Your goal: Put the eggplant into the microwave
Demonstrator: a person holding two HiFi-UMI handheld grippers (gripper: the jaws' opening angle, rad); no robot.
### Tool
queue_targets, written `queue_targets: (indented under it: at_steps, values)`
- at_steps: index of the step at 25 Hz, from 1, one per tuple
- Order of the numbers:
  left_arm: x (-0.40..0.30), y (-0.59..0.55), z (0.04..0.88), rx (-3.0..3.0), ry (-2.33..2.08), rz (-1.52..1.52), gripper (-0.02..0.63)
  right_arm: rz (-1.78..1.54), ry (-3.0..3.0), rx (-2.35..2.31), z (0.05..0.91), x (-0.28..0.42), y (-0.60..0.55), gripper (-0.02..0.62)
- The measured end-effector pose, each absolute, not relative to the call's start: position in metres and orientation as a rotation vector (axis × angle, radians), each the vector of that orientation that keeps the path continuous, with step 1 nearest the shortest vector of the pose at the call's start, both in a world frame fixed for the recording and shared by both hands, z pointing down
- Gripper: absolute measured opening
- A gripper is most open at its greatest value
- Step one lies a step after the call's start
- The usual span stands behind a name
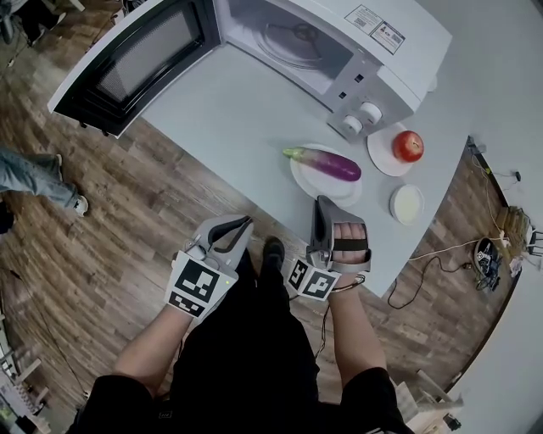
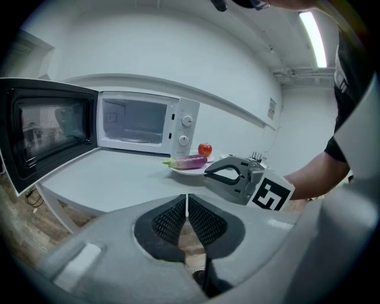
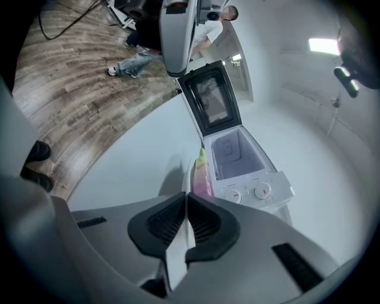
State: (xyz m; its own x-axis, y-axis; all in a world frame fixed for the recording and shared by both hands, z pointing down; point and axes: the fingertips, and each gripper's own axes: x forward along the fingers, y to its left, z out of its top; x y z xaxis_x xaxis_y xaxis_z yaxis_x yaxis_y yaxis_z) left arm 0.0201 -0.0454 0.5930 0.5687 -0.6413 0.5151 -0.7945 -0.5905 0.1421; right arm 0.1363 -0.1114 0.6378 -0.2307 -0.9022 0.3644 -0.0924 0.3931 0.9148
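Nearest to the person, the left gripper [image 1: 240, 224] was clenched on nothing, a little short of the table's [image 1: 229, 110] edge. The right gripper [image 1: 327, 205] was also closed and empty, its tips over the table. Just beyond it, at 12 o'clock, the eggplant [image 1: 326, 163] lay on a white plate [image 1: 304, 180]. Farther, at 11 o'clock, the microwave [image 1: 382, 59] stood with its door [image 1: 136, 59] open.

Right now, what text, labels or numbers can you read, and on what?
No text is readable.
Stickers on the microwave top: print too small to read.
Wall sign: blurred.
Marker cubes: black-and-white patterns only, no words.
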Motion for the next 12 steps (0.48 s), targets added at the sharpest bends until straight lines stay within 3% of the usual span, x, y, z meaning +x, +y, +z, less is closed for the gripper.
queue_targets:
  at_steps: [12]
  values:
    - [0.001,-0.049,0.529,2.5,-1.246,0.58,0.02,-1.105,-1.654,0.937,0.562,0.104,-0.115,0.025]
